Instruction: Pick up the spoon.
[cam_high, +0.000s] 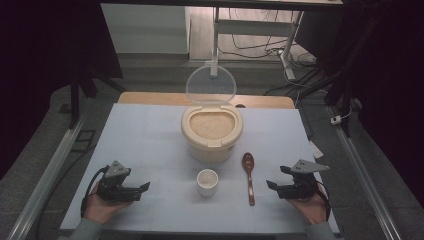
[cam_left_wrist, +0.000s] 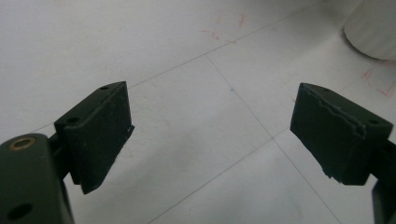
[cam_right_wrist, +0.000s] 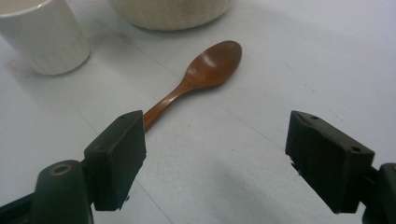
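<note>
Both claws rest wide open and empty on the counter: left claw at 8 o'clock of the cup, right claw beside the wooden spoon, seemingly poised to scoop from the open rice container at 12 o'clock.

Reddish-brown glossy wooden spoon, darker along handle. Plain white cup, no print. Cream-beige rice container, pale tan rice inside, clear see-through lid standing open. Table cover pale blue-white, faint thin grid lines, small red pen marks in left gripper view. Light wood table edge at far side. Left gripper matte black, grey plate on top; right gripper same black with grey plate. Grey-green sleeves at bottom. Grey floor, dark surroundings.
</note>
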